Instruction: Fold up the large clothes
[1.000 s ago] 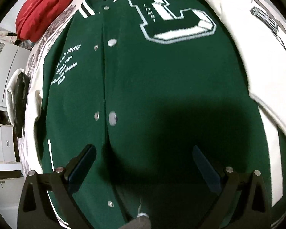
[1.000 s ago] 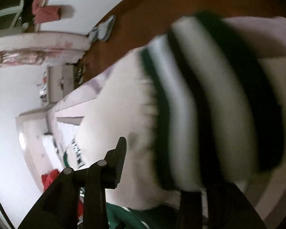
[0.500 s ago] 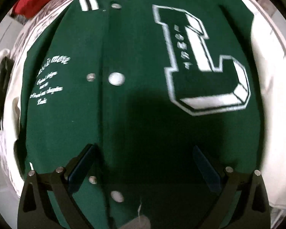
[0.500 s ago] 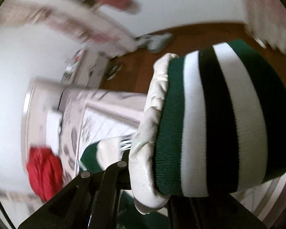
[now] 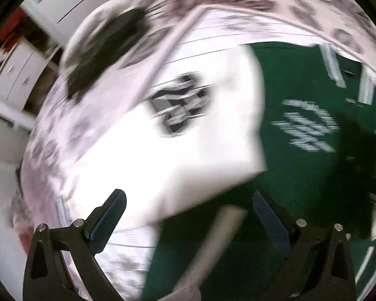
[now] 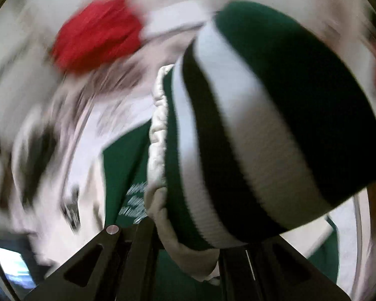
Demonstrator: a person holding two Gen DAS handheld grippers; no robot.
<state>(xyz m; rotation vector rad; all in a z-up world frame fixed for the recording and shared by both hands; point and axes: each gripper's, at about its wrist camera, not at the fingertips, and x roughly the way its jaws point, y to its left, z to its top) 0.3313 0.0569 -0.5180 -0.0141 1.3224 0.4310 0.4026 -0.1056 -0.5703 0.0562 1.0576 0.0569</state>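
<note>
Swung off the green chest panel with its big "L" patch, the left gripper (image 5: 188,215) now hangs over the cream sleeve (image 5: 178,135) on the other side of the varsity jacket (image 5: 313,105), fingers spread wide with nothing between them; this view is badly smeared by motion. Meanwhile the right gripper (image 6: 188,240) has carried the striped cuff (image 6: 263,125) from over the wooden floor to above the bed, and its jaws are clamped on the gathered cream end of that sleeve, the green, white and black ribbing bulging up in front of the lens. Below it lies the green jacket front with its white script lettering (image 6: 135,205). No container shows in either view. The jacket lies spread on a bed (image 5: 238,7) with a floral-patterned cover; a red pillow (image 6: 100,32) sits near its edge, a dark item (image 5: 107,50) rests on the cover beside the sleeve, and white drawer units (image 5: 20,75) stand at the bedside.
</note>
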